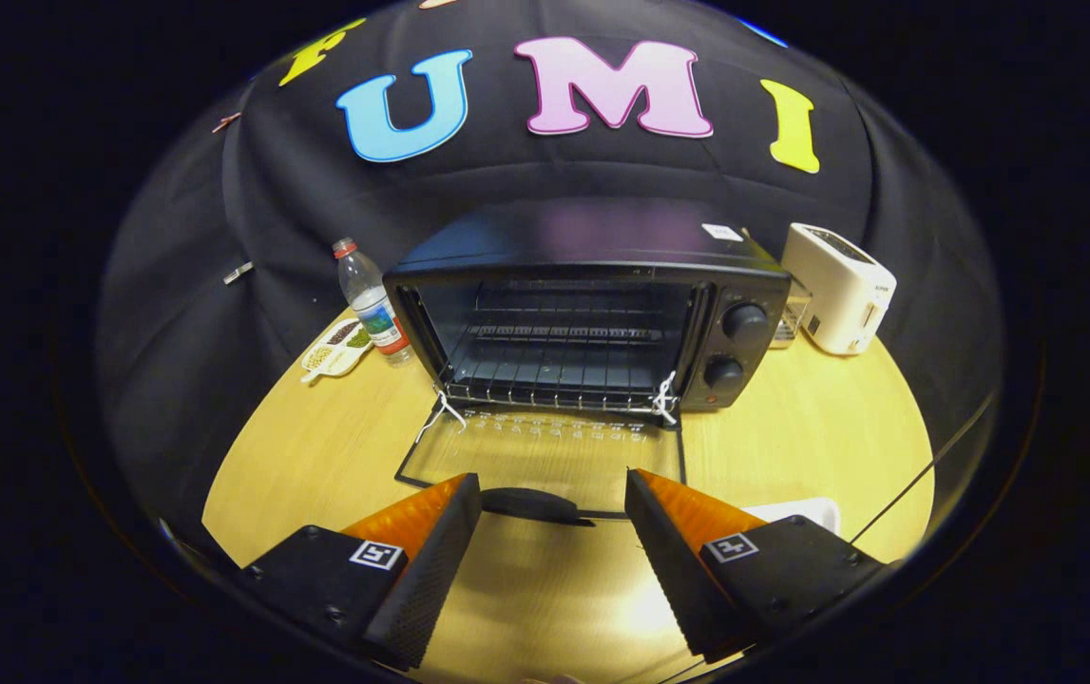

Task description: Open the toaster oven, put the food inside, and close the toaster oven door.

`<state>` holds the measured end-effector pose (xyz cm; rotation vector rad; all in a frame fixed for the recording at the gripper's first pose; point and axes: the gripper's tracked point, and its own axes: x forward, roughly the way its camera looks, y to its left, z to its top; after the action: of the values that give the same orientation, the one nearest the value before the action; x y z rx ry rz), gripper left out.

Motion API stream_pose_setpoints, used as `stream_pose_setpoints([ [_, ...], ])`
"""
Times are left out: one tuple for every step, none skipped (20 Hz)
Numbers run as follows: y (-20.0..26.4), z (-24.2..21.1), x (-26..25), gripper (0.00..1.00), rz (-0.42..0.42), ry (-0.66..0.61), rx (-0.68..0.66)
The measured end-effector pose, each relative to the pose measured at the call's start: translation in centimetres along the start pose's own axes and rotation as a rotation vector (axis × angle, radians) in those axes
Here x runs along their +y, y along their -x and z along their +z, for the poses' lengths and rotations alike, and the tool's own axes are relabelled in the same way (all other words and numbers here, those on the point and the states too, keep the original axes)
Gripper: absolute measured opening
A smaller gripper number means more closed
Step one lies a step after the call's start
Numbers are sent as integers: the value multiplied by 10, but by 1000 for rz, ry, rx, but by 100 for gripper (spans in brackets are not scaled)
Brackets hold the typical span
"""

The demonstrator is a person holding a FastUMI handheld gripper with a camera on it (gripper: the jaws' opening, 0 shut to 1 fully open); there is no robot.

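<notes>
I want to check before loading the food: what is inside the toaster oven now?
Inside the open toaster oven a bare wire rack shows, with no food on it. The far back corners are too dark to judge. The open gripper is before the lowered door.

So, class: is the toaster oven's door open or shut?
Open: the door lies flat on the table, handle between the gripper fingers, racks exposed.

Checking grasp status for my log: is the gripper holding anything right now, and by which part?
Nothing is held. The gripper is open, its fingers spread apart with the dark handle of the black toaster oven's lowered glass door between the tips, untouched.
</notes>
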<state>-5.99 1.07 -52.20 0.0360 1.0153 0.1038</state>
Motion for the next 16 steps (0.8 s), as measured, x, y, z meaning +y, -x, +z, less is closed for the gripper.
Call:
stream_pose_setpoints([
  [7, 6, -12, 99, -2, 9, -16],
  [14, 10, -27, 99, -7, 13, -31],
  [21, 14, -44, 99, -15, 9, -40],
  [27, 16, -65, 99, -31, 7, -46],
  [36, 18, -87, 99, -50, 3, -53],
  [43, 18, -109, 99, -66, -6, -56],
  [50, 16, -132, 99, -83, -16, -43],
  [58, 10, -153, 99, -93, -28, -27],
  [65, 3, -174, 99, -100, -37, -3],
  [71, -2, -197, 99, -118, -36, 11],
  [76, -12, -221, 99, -144, -22, 28],
  [79, -27, -242, 99, -170, -11, 57],
  [78, -41, -256, 98, -177, -12, 93],
  [75, -56, -262, 97, -177, -22, 129],
  [70, -69, -267, 90, -173, -36, 163],
  [65, -84, -268, 87, -162, -50, 199],
])
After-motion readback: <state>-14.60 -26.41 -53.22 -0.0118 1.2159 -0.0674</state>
